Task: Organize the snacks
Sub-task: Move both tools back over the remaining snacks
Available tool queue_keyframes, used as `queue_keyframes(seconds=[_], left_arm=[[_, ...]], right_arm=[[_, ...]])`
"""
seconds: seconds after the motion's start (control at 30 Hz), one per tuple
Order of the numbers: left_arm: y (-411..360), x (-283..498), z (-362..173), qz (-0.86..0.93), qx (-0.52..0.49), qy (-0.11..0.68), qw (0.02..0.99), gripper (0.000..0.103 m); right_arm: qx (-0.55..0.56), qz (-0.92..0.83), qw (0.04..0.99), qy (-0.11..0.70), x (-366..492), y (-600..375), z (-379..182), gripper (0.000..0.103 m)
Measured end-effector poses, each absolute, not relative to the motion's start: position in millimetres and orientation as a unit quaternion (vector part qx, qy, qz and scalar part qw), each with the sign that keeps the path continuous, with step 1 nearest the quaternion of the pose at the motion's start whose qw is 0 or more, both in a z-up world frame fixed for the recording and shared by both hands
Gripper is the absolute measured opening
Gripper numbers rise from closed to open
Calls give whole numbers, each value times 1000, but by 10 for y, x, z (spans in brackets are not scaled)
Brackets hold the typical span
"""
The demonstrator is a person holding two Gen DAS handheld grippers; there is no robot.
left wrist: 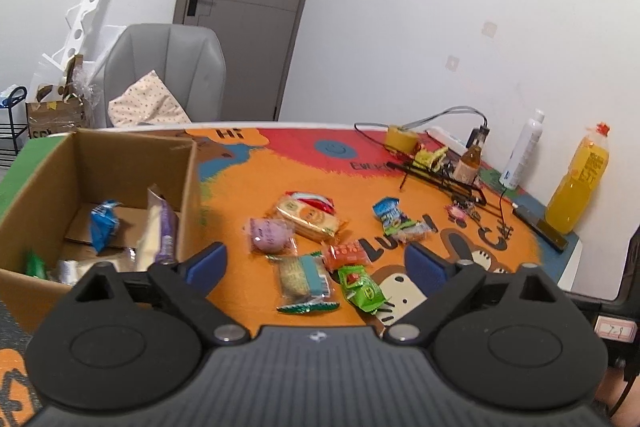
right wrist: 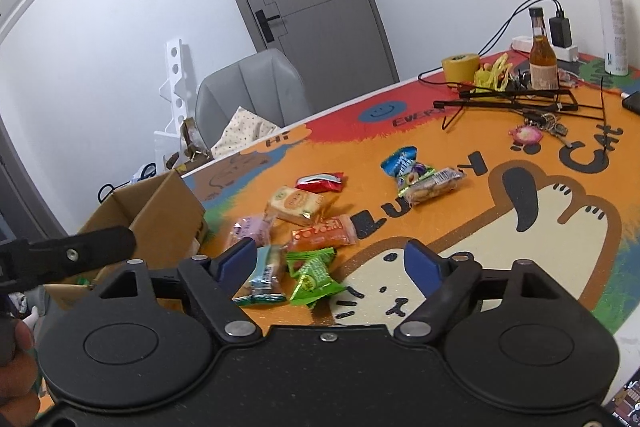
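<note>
Left wrist: my left gripper (left wrist: 316, 259) gapes empty above loose wrapped snack packets (left wrist: 308, 277); the brown cardboard box (left wrist: 132, 151) edges left. Right wrist: my right gripper (right wrist: 330, 261) spreads empty over the green foil packet (right wrist: 314, 277), bare orange mat (right wrist: 460, 223) rightward

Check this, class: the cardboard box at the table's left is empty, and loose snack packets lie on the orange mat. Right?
Not quite. The cardboard box already holds several snacks, including a blue packet, as the left wrist view shows. Loose packets do lie on the orange mat.
</note>
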State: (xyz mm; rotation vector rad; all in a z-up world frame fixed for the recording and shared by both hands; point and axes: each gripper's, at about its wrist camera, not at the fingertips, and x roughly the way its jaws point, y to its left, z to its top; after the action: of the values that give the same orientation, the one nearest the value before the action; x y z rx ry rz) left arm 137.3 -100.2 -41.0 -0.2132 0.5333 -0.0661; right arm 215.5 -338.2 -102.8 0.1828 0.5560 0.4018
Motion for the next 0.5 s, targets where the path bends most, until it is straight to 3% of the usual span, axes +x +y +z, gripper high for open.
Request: queue_keyframes(seconds=[0.2,0.5], left_arm=[[-1084,1576,-603,-23,-101,286,952,76],[-1112,1868,-850,-18,-113,314,942,67]], right_arm=[[84,191,936,285,2301,-3395,-1140,78],[84,200,930,297,2487,-3404,-1226,78]])
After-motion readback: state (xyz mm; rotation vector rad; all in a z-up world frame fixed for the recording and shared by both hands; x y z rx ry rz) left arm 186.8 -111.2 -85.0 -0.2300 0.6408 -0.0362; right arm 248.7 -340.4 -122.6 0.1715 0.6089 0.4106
